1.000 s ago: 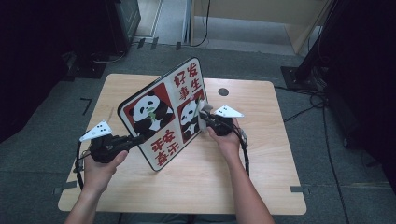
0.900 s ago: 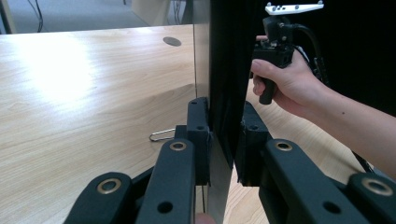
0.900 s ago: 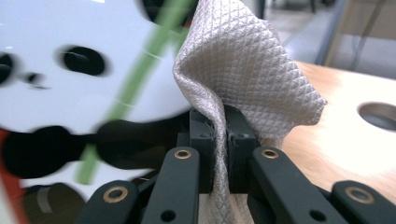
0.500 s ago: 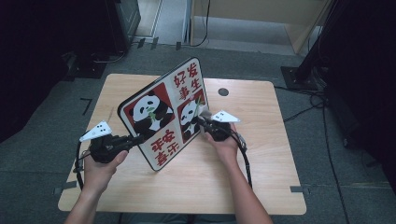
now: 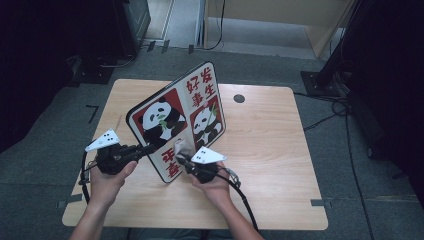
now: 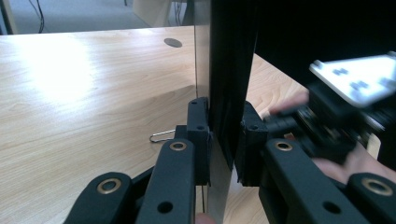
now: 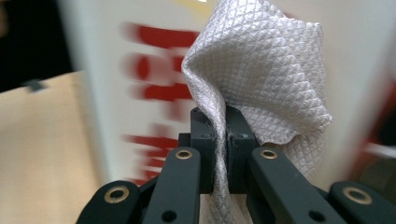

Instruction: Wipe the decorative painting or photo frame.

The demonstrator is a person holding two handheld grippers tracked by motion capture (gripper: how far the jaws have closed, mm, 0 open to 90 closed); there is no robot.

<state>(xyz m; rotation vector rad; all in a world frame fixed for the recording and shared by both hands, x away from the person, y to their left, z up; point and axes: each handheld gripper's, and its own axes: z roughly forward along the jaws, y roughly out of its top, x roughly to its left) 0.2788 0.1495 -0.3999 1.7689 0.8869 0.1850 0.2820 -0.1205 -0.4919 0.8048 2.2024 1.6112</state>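
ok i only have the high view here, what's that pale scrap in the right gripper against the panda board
Observer: A white cloth with a diamond weave, pinched between the shut jaws of the right gripper.
Operator: and the left one, is it really on the board
Observer: Yes, the left gripper clamps the edge of the upright red, white and black panda board.
Operator: anything lying behind the board
Observer: A small metal wire clip lies on the light wooden table, beside the left gripper's jaw.

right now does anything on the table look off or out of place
Only one small stray: a metal paper clip lies loose on the table behind the upright panda board. The board itself looks undamaged, held on edge by the left tool.
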